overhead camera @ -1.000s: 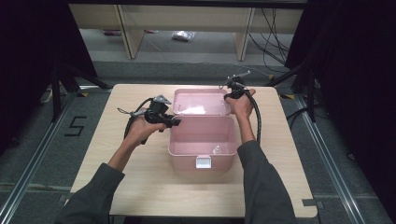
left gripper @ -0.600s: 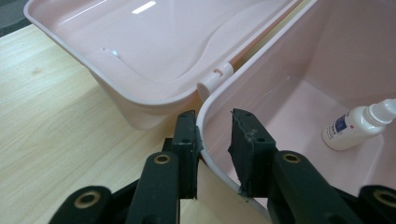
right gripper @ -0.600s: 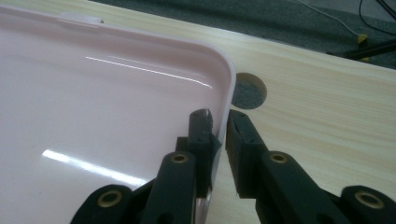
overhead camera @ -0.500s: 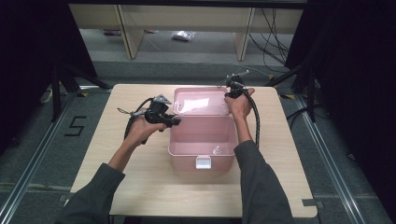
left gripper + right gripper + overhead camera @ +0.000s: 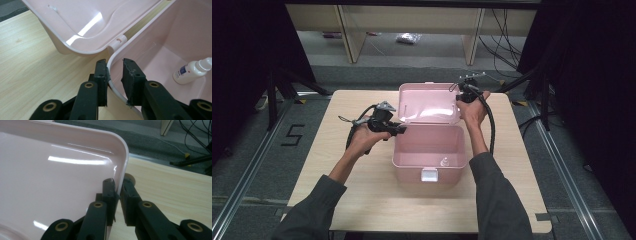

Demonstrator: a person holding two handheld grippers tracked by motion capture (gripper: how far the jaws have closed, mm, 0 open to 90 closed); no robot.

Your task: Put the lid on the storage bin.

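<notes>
- High view: one pink box (image 5: 428, 150) sits near the middle of the wooden table (image 5: 337, 200), its long axis running left to right and its latch facing the near edge. Its one lid (image 5: 429, 102) stands open, leaning toward the far edge. One small white bottle (image 5: 444, 161) lies inside. Two hands each hold one gripper: the left gripper (image 5: 398, 130) at the box's left rim, the right gripper (image 5: 460, 96) at the lid's right edge.
- Left gripper view: the jaws straddle the box rim (image 5: 113, 56) at its back corner, one outside touching the wall, one inside slightly off it. The bottle (image 5: 192, 71) lies tilted on the floor, cap pointing upper right.
- Right gripper view: the jaws, just closing, pinch the lid's edge (image 5: 123, 165) near its rounded corner.
</notes>
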